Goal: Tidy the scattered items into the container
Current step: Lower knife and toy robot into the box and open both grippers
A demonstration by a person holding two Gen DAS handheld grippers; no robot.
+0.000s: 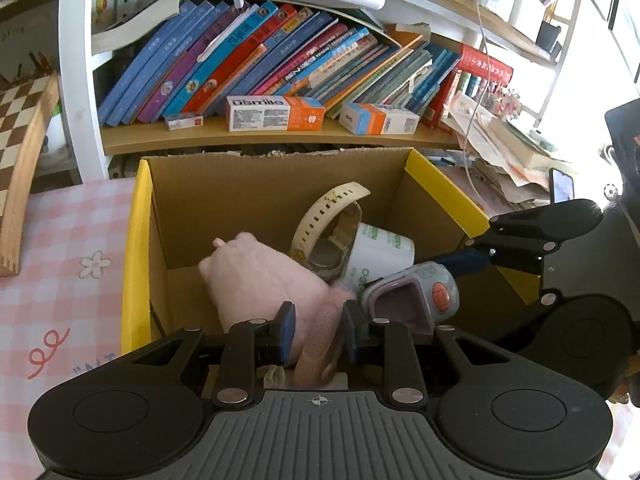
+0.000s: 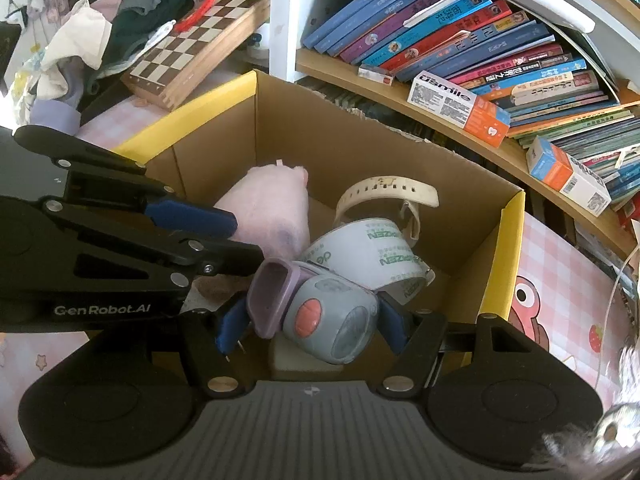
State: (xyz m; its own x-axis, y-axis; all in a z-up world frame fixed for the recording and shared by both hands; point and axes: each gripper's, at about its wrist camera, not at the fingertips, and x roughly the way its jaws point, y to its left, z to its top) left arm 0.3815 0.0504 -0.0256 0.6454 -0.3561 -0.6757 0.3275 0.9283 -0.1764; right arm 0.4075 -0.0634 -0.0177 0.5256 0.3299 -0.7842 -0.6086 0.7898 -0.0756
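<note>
**A:** Where do we stand with the box?

**B:** We have both tongs over the cardboard box, the one with yellow flaps, which sits on the bench under its pink checked cloth. Our left tongs reach into the box with a moderate gap between the blue pads; a fold of the pink plush toy lies in that gap. We cannot tell whether the pads actually press it.

**A:** And our right side?

**B:** Our right tongs are closed on the grey and purple toy with the orange button, one pad on each side of it. We hold it just above the box floor, at the near side, touching or nearly touching the roll of tape.

**A:** What already lies inside?

**B:** The plush toy leans toward the left wall. The white tape roll with green print is in the middle, and the cream watch with its perforated strap stands behind it, the strap arching over the roll.

**A:** Anything around the box?

**B:** Behind it we see the bookshelf with leaning books and a white and orange carton. A chessboard leans at the left of the box, with a heap of clothes beyond it.
</note>
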